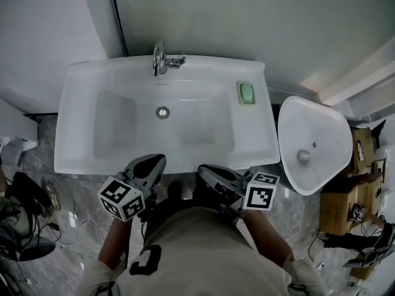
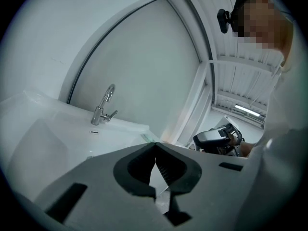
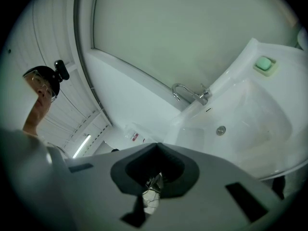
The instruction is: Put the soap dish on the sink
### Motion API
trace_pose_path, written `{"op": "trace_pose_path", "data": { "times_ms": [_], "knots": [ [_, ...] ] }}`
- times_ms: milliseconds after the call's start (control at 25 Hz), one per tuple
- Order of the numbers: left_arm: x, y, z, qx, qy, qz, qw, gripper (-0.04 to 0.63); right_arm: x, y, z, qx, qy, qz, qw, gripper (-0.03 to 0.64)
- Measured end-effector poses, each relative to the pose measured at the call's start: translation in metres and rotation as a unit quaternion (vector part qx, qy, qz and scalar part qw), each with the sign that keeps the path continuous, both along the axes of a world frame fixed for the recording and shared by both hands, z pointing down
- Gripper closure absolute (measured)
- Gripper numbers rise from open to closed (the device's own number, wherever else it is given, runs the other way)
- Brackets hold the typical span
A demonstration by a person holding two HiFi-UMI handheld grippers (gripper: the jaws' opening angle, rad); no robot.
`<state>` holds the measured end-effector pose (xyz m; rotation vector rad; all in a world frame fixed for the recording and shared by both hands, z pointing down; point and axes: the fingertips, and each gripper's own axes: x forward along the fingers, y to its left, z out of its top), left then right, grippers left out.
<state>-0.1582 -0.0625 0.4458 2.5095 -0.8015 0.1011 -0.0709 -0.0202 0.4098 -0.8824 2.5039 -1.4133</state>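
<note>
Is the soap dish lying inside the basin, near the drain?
No, the soap dish rests on the flat rim of the sink, to the right of the faucet.

The soap dish (image 1: 247, 92) sits on the rear ledge of the sink (image 1: 77, 85), right of the faucet (image 1: 161, 58) at the back centre. A second basin (image 1: 315, 140) lies right of the sink, boxes (image 1: 345, 193) beyond it.

White sink (image 1: 77, 116), soap dish (image 1: 247, 93) on rim
</note>
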Motion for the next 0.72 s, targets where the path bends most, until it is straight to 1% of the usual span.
{"op": "trace_pose_path", "data": {
  "times_ms": [120, 240, 360, 440, 560, 720],
  "knots": [
    [0.009, -0.001, -0.001, 0.0, -0.001, 0.025, 0.9997, 0.575, 0.002, 0.003, -0.005, 0.009, 0.003, -0.004, 1.0, 0.607],
    [0.007, 0.006, 0.001, -0.011, -0.005, 0.031, 0.9994, 0.575, -0.011, 0.013, -0.013, 0.033, -0.004, -0.045, 0.998, 0.607],
    [0.01, 0.009, -0.001, -0.012, -0.012, 0.031, 0.9994, 0.575, -0.014, 0.018, -0.017, 0.049, 0.008, -0.071, 0.996, 0.607],
    [0.015, 0.012, -0.002, -0.012, -0.019, 0.033, 0.9992, 0.575, -0.011, 0.022, -0.016, 0.048, 0.016, -0.076, 0.996, 0.607],
    [0.024, 0.022, 0.001, -0.016, -0.031, 0.032, 0.9989, 0.575, -0.004, 0.03, -0.011, 0.039, 0.015, -0.081, 0.996, 0.607],
    [0.054, 0.039, 0.004, -0.019, -0.038, 0.047, 0.998, 0.575, 0.019, 0.044, -0.009, 0.035, 0.007, -0.077, 0.996, 0.607]
  ]
}}
